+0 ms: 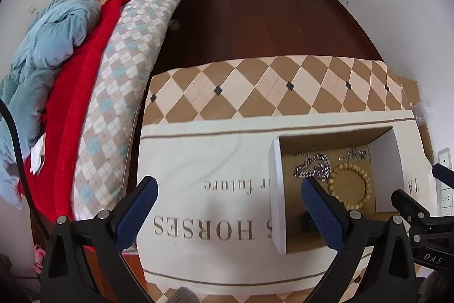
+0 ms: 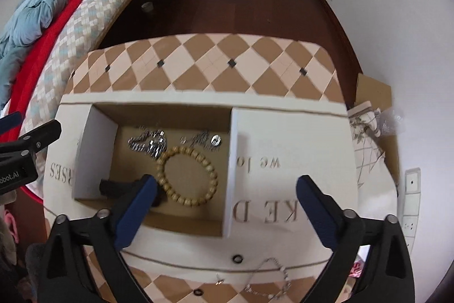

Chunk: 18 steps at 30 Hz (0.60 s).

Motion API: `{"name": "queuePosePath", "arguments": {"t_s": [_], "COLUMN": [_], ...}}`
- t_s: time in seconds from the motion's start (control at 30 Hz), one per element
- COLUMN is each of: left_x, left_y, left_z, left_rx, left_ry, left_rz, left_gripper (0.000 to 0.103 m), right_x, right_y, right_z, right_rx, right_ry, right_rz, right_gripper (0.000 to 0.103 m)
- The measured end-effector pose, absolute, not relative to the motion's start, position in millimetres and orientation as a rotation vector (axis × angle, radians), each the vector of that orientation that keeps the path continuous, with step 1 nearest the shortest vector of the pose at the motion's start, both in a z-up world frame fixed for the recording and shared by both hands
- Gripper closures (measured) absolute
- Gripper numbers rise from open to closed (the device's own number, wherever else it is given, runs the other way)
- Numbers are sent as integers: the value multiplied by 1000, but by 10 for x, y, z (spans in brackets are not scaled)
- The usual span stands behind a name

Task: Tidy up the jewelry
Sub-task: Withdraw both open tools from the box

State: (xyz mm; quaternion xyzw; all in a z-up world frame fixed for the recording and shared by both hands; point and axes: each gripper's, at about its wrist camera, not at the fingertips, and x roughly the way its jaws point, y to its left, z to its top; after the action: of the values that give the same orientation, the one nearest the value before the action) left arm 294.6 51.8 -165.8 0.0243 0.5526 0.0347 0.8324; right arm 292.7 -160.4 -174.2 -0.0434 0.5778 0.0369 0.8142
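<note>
Blue-padded jaws of the right gripper stand wide apart and hold nothing. They hang above the white box, which sits on the checkered bench. The box has two flaps swung open, and inside it is a brown floor.

Loose things lie outside the box, on the near edge of the bench, below and a bit behind these jaws. One thin silver chain stretches mostly left to right there, curling up at its right side. Two small dark rings lie near it, one close to the box edge and one nearer the camera. One tiny silver bit lies between them; I cannot tell what it is.

My guess is that the chain goes in next. The right gripper is the nearer one, so it has to pull back and dip down, with its jaws across the chain.

The left gripper is also wide open and empty. It hangs over the left flap of the box, well apart from the loose things.

Inside the box I count one wooden bead bracelet, lying flat as a round loop. One chunky silver chain is piled just beside it, touching its top left. One smaller silver piece lies to the right of that. One dark thing rests in the near left corner, partly hidden by a jaw.
</note>
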Motion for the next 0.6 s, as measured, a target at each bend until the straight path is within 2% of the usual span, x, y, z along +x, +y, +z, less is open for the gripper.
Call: {"name": "queuePosePath", "arguments": {"t_s": [0.27,0.6], "left_x": [2628,2137], "left_y": [558,603], "left_z": [-1645,-1335], "left_rx": [20,16], "left_ry": [1142,1028], "left_rz": [97,129], "left_gripper": [0,0], "right_x": [2694,2301], "right_y": [-1571,-1613], "right_z": [-1747,-1423], "right_rx": [-93,-45], "right_ry": [1219,1131], "right_rz": [60,39], "right_gripper": [1,1]}}
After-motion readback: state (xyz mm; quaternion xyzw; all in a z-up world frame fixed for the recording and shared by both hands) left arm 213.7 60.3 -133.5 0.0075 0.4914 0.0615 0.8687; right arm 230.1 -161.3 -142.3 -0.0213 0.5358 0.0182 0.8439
